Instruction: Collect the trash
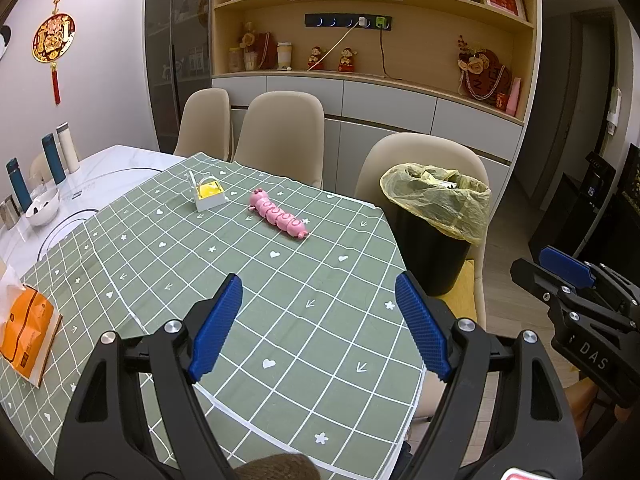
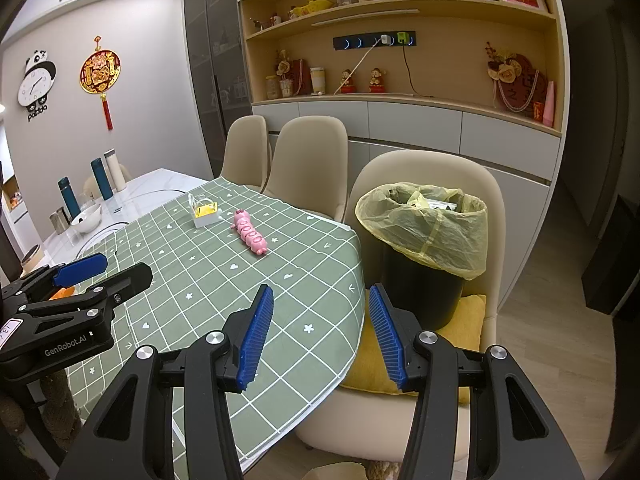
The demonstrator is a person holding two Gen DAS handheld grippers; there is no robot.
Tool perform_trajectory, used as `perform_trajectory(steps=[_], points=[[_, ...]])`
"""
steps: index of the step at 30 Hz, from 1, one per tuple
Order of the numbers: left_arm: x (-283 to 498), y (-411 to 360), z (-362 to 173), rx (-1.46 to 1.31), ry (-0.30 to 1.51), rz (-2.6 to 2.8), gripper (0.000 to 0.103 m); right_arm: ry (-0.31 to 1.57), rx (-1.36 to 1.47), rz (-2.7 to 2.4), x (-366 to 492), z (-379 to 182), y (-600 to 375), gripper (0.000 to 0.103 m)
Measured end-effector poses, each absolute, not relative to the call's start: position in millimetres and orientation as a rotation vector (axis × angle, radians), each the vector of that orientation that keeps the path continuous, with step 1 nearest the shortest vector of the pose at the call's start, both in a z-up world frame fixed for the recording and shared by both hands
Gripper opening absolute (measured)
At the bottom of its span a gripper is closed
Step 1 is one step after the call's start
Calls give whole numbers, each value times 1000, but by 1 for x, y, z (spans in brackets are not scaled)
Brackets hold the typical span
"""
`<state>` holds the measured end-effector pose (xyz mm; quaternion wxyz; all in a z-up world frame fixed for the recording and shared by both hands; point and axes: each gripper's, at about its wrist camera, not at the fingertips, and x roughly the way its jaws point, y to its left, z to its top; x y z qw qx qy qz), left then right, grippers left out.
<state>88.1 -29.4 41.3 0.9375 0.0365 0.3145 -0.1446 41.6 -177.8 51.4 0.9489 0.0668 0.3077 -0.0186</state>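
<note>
A black trash bin (image 1: 432, 256) (image 2: 420, 288) lined with a yellow bag stands on a beige chair at the table's right edge, with some trash inside. On the green checked tablecloth (image 1: 280, 300) (image 2: 192, 280) lie a pink caterpillar toy (image 1: 279, 217) (image 2: 251, 237) and a small white box with a yellow inside (image 1: 209, 194) (image 2: 206, 214). My left gripper (image 1: 319, 320) hovers open over the near cloth, nothing between its blue pads. My right gripper (image 2: 320, 332) hangs open over the table's right edge, near the bin, also empty.
An orange tissue pack (image 1: 28, 340) lies at the cloth's left edge. Blue and white flasks (image 1: 54, 158), a white bowl (image 1: 42, 208) and metal cups stand on the marble table at far left. Beige chairs (image 1: 280, 136) line the far side. A yellow cushion (image 2: 468, 332) lies under the bin.
</note>
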Motion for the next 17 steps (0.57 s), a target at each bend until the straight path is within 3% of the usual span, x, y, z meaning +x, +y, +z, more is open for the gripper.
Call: perform_trajectory(steps=[10, 17], points=[[96, -21, 37, 64, 656, -303, 75, 640, 145, -47, 47, 46, -178, 47], [120, 28, 14, -29, 776, -176, 75, 718, 357, 141, 86, -16, -186, 48]])
